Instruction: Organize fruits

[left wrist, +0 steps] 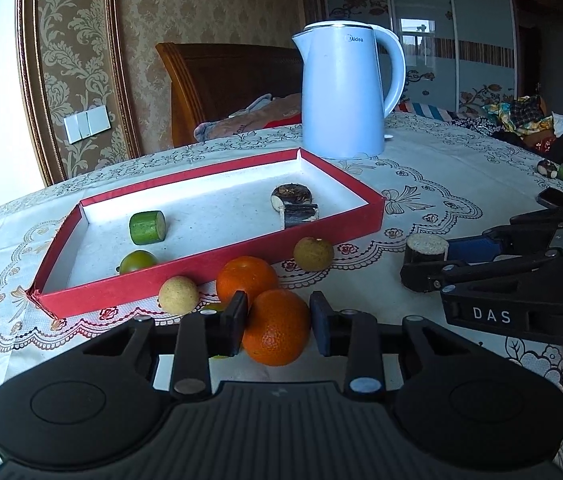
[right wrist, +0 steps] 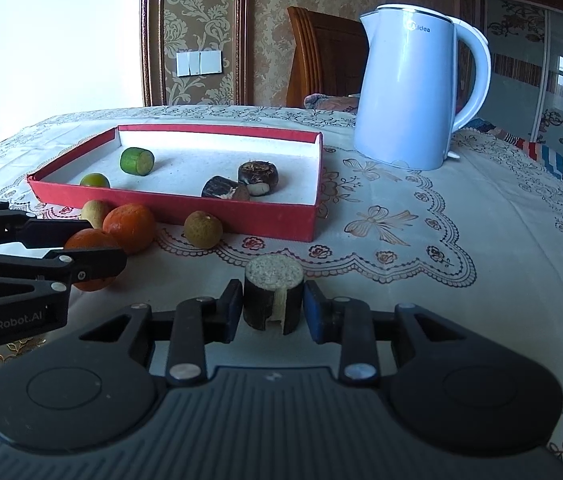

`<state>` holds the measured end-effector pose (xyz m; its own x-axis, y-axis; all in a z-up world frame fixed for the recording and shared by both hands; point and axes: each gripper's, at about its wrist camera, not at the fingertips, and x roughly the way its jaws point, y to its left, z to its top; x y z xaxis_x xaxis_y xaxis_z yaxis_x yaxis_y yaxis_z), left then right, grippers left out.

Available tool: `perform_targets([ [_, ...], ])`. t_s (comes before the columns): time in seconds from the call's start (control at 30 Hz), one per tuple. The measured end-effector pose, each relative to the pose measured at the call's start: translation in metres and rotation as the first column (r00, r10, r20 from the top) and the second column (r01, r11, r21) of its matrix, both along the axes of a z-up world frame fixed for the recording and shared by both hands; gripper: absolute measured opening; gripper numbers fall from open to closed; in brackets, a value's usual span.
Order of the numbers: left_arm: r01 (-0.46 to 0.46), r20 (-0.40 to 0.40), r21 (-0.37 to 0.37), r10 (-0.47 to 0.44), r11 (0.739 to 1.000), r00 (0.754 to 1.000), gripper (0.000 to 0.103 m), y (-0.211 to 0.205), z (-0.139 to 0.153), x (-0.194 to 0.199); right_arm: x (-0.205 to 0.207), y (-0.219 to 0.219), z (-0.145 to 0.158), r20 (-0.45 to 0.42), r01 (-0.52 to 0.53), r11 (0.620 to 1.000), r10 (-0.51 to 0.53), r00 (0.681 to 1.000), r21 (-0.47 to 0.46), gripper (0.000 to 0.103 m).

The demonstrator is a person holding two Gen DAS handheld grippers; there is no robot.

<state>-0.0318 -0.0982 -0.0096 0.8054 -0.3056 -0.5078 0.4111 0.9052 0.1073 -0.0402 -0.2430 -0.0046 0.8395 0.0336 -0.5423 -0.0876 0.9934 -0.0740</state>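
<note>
My left gripper (left wrist: 277,322) has its fingers (left wrist: 236,322) set narrow, clamped on an orange (left wrist: 277,328) on the table (left wrist: 461,184), at 6 o'clock of the red tray (left wrist: 209,280). My right gripper (right wrist: 271,306) holds a dark cut stalk piece (right wrist: 273,300) upright, fingers (right wrist: 230,308) narrow against its sides. A second orange (left wrist: 246,276) touches the first at its 11 o'clock. Its lower part is hidden behind the left finger.

pale blue kettle (right wrist: 409,92) on patterned tablecloth (right wrist: 461,248), wooden headboard (left wrist: 225,80) behind, white wall switches (right wrist: 199,63)
</note>
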Motion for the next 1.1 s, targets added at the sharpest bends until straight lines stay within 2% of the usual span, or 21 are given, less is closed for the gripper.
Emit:
perform_targets([
  [0.17, -0.009, -0.003, -0.005, 0.009, 1.0, 1.0, 0.033, 0.0, 0.0, 0.0, -0.002, 0.001, 0.001, 0.011, 0.006, 1.0, -0.006, 1.0, -0.003, 0.031],
  [0.6, -0.07, -0.005, -0.095, 0.07, 0.993, 0.998, 0.033, 0.016, 0.009, 0.002, -0.001, 0.013, 0.013, 0.05, -0.013, 1.0, 0.012, 0.999, 0.016, 0.031],
  [1.1, -0.141, 0.009, -0.112, 0.143, 0.984, 0.99, 0.033, 0.029, 0.024, 0.015, 0.018, 0.031, 0.025, 0.069, -0.027, 0.999, 0.025, 0.997, 0.027, 0.031],
])
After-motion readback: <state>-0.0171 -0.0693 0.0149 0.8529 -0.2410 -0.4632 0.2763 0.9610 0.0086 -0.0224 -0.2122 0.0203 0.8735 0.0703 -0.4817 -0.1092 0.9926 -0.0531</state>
